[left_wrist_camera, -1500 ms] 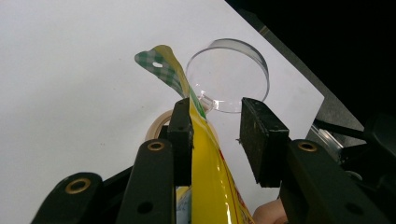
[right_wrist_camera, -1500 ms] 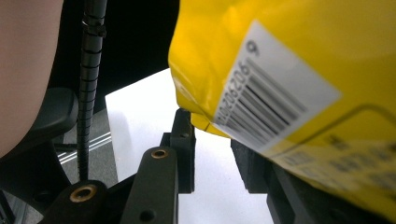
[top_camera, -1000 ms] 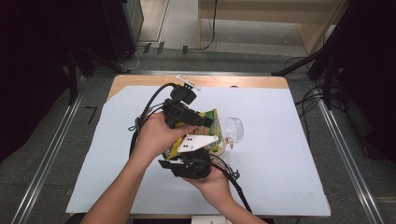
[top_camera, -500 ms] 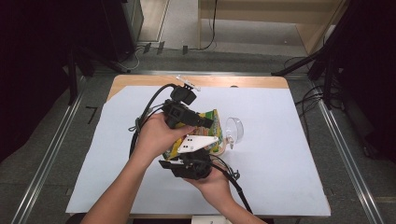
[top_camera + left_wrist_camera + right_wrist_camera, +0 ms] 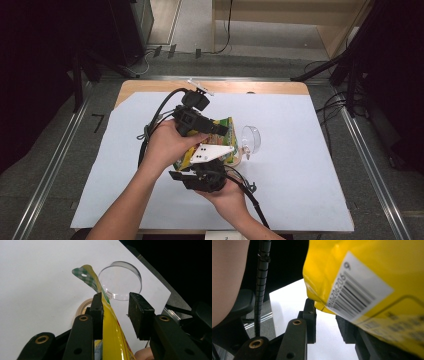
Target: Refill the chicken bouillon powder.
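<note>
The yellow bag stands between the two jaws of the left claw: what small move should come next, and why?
Probably shut the left claw on the yellow bag. Its jaws stand apart: the bag's edge lies against one jaw, and a gap remains to the other, so nothing is pinched yet.

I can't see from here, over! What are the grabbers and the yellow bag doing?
Left hand-held gripper open, yellow bag edge between its jaws. Right hand-held gripper open under the bag. Clear round lid and tape roll close by on the white sheet.

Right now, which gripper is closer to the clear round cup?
Left. The left gripper sits right beside the clear cup, reaching over the yellow bag. The right gripper sits farther back, under the bag.
</note>
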A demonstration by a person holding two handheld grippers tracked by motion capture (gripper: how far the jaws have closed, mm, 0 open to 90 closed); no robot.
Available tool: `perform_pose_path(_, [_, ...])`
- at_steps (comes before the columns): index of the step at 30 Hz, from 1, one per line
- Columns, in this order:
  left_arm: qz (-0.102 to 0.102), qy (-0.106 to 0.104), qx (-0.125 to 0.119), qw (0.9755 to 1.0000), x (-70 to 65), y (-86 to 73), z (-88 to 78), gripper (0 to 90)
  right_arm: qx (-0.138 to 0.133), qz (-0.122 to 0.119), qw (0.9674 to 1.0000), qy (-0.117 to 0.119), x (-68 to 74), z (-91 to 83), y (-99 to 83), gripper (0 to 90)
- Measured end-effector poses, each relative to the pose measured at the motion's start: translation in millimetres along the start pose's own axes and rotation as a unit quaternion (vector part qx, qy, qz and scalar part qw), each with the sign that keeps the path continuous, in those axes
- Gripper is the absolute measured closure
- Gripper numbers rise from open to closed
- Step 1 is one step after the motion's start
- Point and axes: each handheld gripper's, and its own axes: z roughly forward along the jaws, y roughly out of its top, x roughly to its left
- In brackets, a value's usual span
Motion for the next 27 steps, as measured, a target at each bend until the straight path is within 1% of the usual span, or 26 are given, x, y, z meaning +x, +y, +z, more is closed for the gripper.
perform_pose_path(2, [0.004, 0.005, -0.001, 1.0, -1.7, 0.2, 0.0, 66.8, -0.003, 0.003, 1.0, 0.001, -0.3, 0.6, -0.4, 71.4])
perform_pose_path(4, [0.009, 0.006, -0.004, 0.9999, -3.6, 0.1, -0.2, 67.1, -0.006, 0.0, 1.0, -0.001, -0.2, 0.4, -1.1, 71.4])
perform_pose_path(5, [0.009, 0.008, -0.005, 0.9999, -4.5, 0.0, -0.2, 67.9, -0.008, -0.007, 0.9999, -0.006, -0.8, 0.1, -1.4, 71.4])
perform_pose_path(8, [0.018, 0.015, 0.001, 0.9997, -5.9, 0.2, 0.1, 71.7, -0.008, -0.005, 0.9999, -0.005, 0.4, 0.4, -2.0, 71.2])
perform_pose_path(10, [0.021, 0.015, 0.003, 0.9997, -6.4, 0.1, -0.4, 73.2, -0.009, -0.004, 0.9999, -0.004, 1.9, 1.0, -2.5, 70.5])
perform_pose_path(16, [0.024, 0.02, 0.004, 0.9995, -8.5, -0.1, -0.4, 74.0, -0.011, -0.008, 0.9999, -0.003, 2.2, 1.5, -3.3, 70.5])
perform_pose_path(18, [0.025, 0.02, 0.004, 0.9995, -8.8, -0.3, -0.3, 74.7, -0.013, -0.013, 0.9998, -0.005, 1.6, 1.8, -3.6, 70.6])
perform_pose_path(22, [0.027, 0.021, 0.006, 0.9994, -9.6, -0.7, 0.6, 76.1, -0.013, -0.013, 0.9998, -0.004, 1.9, 2.3, -4.2, 70.0])
perform_pose_path(25, [0.03, 0.019, 0.013, 0.9993, -10.3, -1.4, 2.0, 78.1, -0.01, -0.013, 0.9999, -0.004, 1.3, 4.0, -6.3, 69.1])
perform_pose_path(27, [0.031, 0.018, 0.013, 0.9993, -10.1, -2.0, 1.9, 78.5, -0.009, -0.015, 0.9998, -0.004, 1.7, 4.5, -7.3, 69.1])
